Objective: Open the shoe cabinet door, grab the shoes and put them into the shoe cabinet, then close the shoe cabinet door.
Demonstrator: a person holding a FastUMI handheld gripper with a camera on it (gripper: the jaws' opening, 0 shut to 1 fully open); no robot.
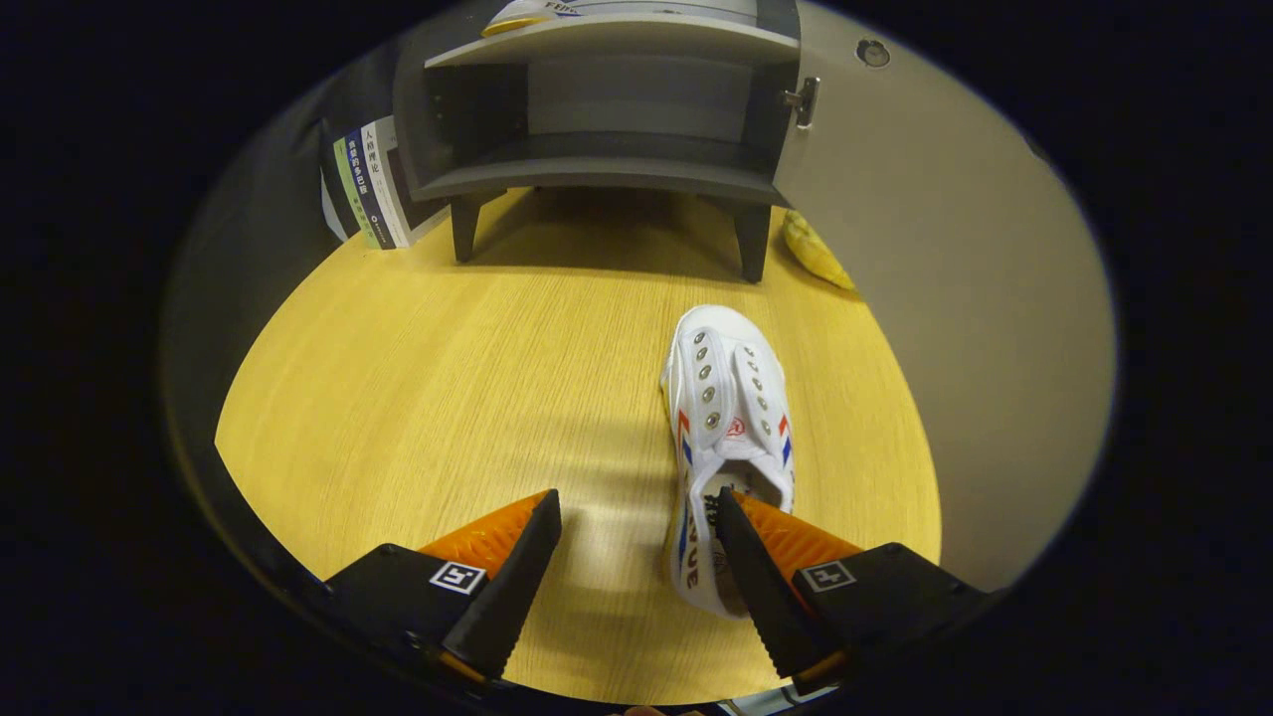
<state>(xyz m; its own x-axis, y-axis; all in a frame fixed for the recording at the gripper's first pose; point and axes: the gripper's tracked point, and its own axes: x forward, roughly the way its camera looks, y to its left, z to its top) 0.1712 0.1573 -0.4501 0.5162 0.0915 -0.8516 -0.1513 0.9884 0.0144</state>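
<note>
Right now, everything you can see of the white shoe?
The white shoe looks like canvas, with metal eyelets, no laces, red and blue side stripes and lettering near the heel. It lies upright on the wooden table, toe toward the open cabinet. The gripper is open; one finger overlaps the heel opening, contact unclear.

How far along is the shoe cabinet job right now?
Done: the shoe cabinet stands with its door swung open. In hand: the gripper is open at the white shoe on the table, one finger over the shoe's heel opening, the other beside it on bare wood; nothing is gripped yet. Left: grasp the shoe, put it inside, close the door.
</note>
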